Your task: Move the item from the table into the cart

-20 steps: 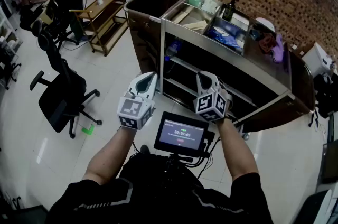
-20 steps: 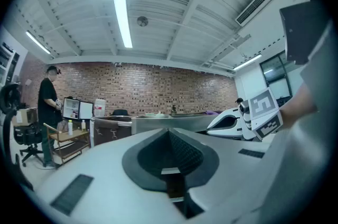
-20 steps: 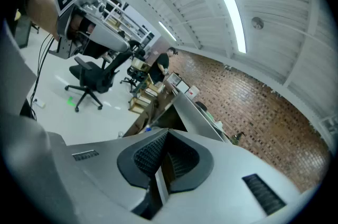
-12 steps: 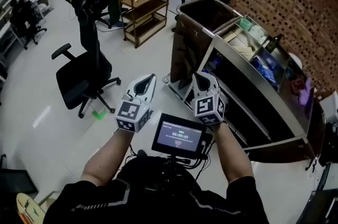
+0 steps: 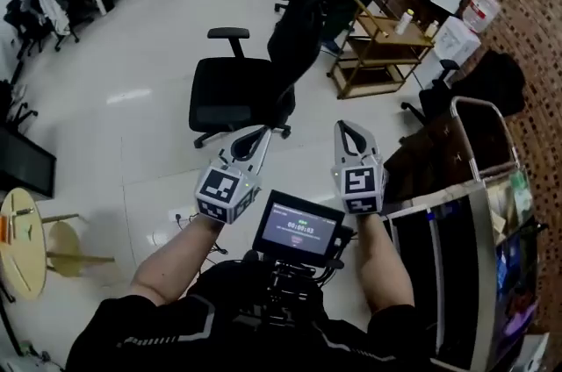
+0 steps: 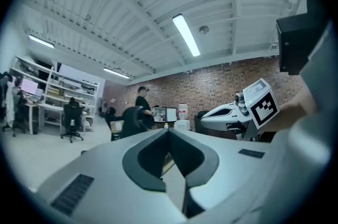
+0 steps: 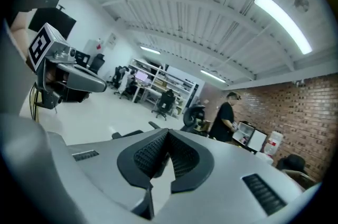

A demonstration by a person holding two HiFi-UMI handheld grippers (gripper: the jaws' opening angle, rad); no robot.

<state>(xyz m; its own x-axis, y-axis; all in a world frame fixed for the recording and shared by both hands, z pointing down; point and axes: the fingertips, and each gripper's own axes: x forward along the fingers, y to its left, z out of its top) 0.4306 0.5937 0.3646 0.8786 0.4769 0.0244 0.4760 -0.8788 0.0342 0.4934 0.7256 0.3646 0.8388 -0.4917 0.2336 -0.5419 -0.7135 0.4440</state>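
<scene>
Cart point(image 5: 439, 203) shelves and steel frame fill the right edge of the head view, while the person faces the open floor and a black office chair point(image 5: 250, 85) rather than any table. The item to be moved cannot be picked out in any view. The only table-like thing in sight is a small round yellow table point(image 5: 26, 261) at the lower left, and what lies on it is too small to tell. The left gripper point(image 5: 255, 138) and the right gripper point(image 5: 353, 133) are held out side by side at waist height above a small screen point(image 5: 299, 228). In each gripper view the jaws are pressed together with nothing between them, so both are clenched on empty air. By my reading, the step in hand is the walk to fetch the item, with the pick-up not yet begun. The next move calls for finding the table and the item on it, bringing one gripper over it, and spreading that gripper's jaws before any grasp. The chair stands in the way ahead and would need to be skirted.
</scene>
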